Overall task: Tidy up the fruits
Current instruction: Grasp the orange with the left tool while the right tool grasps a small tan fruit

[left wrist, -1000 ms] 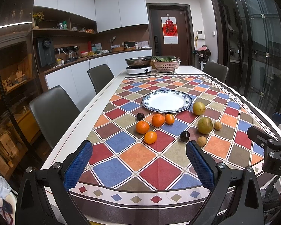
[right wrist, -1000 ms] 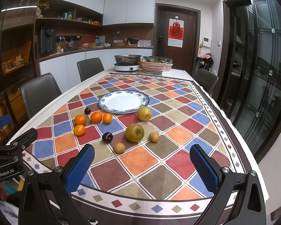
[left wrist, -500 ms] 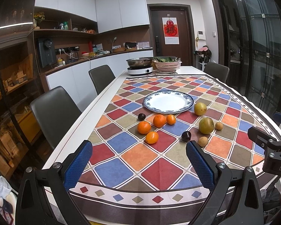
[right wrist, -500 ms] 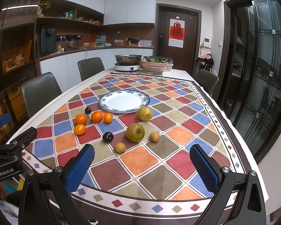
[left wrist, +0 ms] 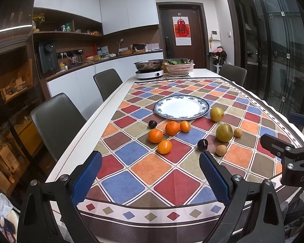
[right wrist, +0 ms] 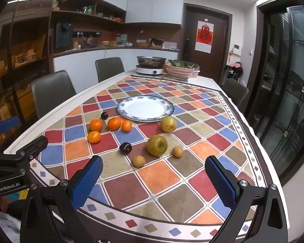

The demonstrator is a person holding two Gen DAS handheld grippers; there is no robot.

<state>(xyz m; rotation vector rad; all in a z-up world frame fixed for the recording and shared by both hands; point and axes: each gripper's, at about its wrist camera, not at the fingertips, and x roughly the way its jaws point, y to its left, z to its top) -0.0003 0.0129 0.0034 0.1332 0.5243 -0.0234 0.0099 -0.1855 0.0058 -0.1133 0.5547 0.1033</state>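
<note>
Since a second ago my two cameras have crept a little closer to the fruit, which itself has not shifted on the cloth.

I am looking down a long white table (left wrist: 103,109) covered by a tablecloth (left wrist: 168,172) of coloured diamonds, in a kitchen-dining room with grey chairs along the far-left side and a brown door beyond. Everything below I place from the blue-rimmed plate (left wrist: 181,107), which is bare.

Counting: four oranges (right wrist: 114,124) cluster just in front of the plate toward its left. Two dark plums show, one (right wrist: 104,115) just beside the plate's left front edge, the other (right wrist: 125,148) further toward me. Two yellow-green round fruits, one (right wrist: 168,123) almost touching the plate's right front rim, one (right wrist: 157,145) nearer me. Two small tan fruits (right wrist: 138,161) lie nearest me of all. Behind the plate, at the table's far end, stand a steel pot (left wrist: 149,65) on a white cooker and a pink basket of greens (left wrist: 178,68).

My left gripper (left wrist: 151,174) is spread wide, holding and touching nothing, above the cloth's near edge. My right gripper (right wrist: 154,179) is likewise wide apart and empty.
</note>
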